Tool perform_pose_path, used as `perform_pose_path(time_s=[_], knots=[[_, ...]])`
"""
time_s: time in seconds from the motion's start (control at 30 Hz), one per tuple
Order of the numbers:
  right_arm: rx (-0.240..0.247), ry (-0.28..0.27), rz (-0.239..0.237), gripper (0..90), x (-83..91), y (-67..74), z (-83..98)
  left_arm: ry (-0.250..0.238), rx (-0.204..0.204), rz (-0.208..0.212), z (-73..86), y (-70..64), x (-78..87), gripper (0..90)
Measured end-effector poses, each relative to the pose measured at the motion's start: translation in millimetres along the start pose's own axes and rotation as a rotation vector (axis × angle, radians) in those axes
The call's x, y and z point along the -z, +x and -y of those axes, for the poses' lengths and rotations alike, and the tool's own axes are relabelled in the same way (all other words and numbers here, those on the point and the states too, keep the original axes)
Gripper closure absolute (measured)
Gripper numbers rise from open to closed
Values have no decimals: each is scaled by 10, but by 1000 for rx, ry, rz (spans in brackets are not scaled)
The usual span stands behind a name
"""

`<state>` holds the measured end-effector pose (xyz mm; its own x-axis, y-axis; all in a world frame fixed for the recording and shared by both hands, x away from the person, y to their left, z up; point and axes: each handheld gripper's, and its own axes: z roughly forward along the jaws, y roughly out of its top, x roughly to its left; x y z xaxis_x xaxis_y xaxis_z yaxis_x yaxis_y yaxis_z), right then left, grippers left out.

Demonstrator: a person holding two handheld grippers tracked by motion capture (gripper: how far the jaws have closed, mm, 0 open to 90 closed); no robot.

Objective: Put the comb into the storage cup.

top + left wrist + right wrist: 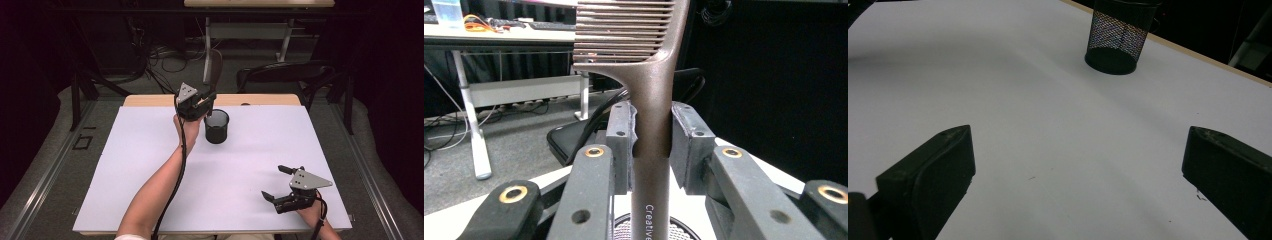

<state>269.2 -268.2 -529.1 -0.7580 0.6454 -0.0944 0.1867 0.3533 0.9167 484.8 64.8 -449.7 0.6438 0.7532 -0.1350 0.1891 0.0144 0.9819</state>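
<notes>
High view pictures show a person at a white table [150,165] with a gripper in each hand. The left gripper [202,104] is lifted up just beside a black mesh cup [216,126], close to its rim at the far side of the table. In the left gripper view, its two jaws are pressed onto the handle of a brown comb [651,125]. The comb stands straight up, with its teeth at the top and the end of its handle pointing down. The round top of the cup [624,230] peeks out below the handle, so the comb looks to be right over the cup or very near it. It is hard to tell if the handle tip is inside the cup yet. The right gripper [280,184] rests low on the table near the person, well apart from the cup. In the right gripper view, its jaws are spread wide with nothing between them, and the cup [1118,35] stands far off on the bare table. So the picking up looks done, and the comb is held tight and carried to the cup. What looks left is to lower the comb into the cup, then let go and pull the gripper away.
</notes>
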Motion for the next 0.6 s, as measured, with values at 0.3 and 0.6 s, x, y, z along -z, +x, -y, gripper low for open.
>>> perform_pose_path(time_s=[0.3, 0.6], knots=[[-1, 1, 0, 3, 0, -2, 2, -11, -3, 6, 21, -11, -29, 726], [0, 2, 1, 3, -2, -2, 2, -24, 0, 19, 47, -18, -60, 726]])
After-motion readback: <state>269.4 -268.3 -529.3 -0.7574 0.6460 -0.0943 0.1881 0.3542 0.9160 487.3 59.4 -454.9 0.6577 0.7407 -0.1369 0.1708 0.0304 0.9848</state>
